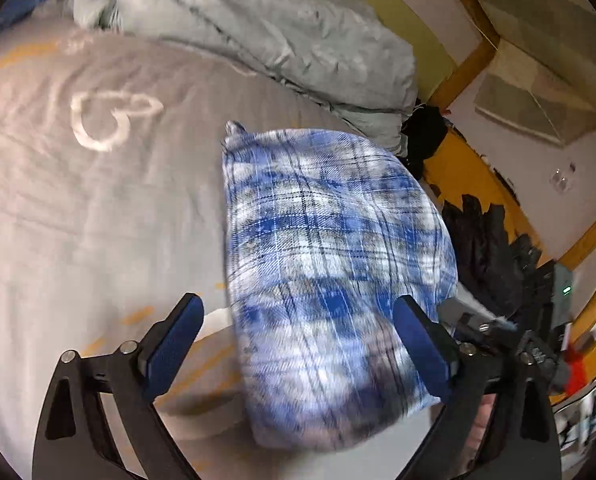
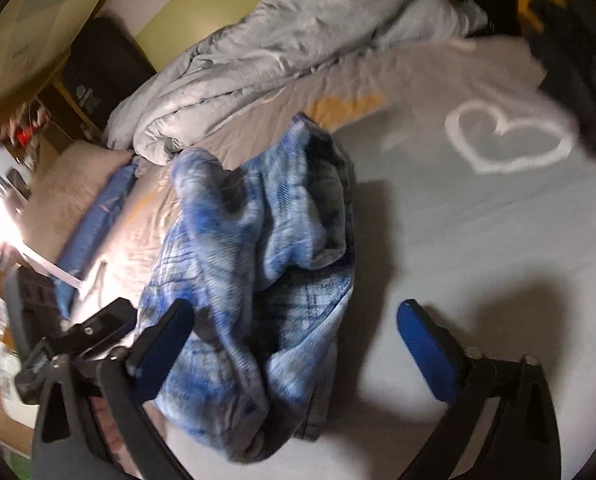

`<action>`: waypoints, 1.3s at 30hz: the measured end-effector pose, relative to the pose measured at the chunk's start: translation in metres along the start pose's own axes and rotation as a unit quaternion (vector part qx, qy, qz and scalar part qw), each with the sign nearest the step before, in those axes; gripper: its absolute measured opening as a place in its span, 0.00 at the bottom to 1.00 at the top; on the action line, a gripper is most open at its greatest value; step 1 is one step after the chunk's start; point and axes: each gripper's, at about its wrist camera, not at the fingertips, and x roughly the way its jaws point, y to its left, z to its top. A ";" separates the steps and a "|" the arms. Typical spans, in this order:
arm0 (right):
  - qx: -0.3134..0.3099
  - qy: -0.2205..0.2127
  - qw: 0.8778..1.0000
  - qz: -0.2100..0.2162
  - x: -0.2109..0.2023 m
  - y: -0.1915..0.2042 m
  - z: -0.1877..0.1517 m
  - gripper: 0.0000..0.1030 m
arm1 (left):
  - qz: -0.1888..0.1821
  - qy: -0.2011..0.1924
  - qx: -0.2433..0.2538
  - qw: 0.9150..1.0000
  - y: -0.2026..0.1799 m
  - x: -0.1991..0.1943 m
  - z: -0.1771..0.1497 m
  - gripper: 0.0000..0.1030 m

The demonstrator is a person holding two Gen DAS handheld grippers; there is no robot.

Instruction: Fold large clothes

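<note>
Jaws wide on both tools, nothing pinched in either. The left gripper [image 1: 298, 344] hovers over the near end of a blue plaid garment [image 1: 329, 264], its blue pads [image 1: 174, 344] spread to either side of the cloth without pressing it; the left pad stands over bare sheet, the right one over the garment's right edge. The right gripper [image 2: 294, 344] is just as wide — its left pad lies against the rumpled side of the same garment [image 2: 258, 264], its right pad apart from it above the sheet. The garment lies on a grey bed sheet [image 1: 78, 220], smooth and folded flat in the left view, bunched in heavy folds in the right view. A white heart outline [image 1: 110, 120] is printed on the sheet, well apart from the cloth. At the far side of the bed a pale grey duvet [image 1: 258, 28] is heaped along a yellow-green wall — dark clothing [image 1: 485, 240] lies to the garment's right.
</note>
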 end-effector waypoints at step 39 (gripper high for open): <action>-0.048 -0.252 0.956 -0.141 -0.297 -0.134 0.129 0.33 | -0.193 -0.044 0.265 0.944 -0.425 0.159 0.083 0.26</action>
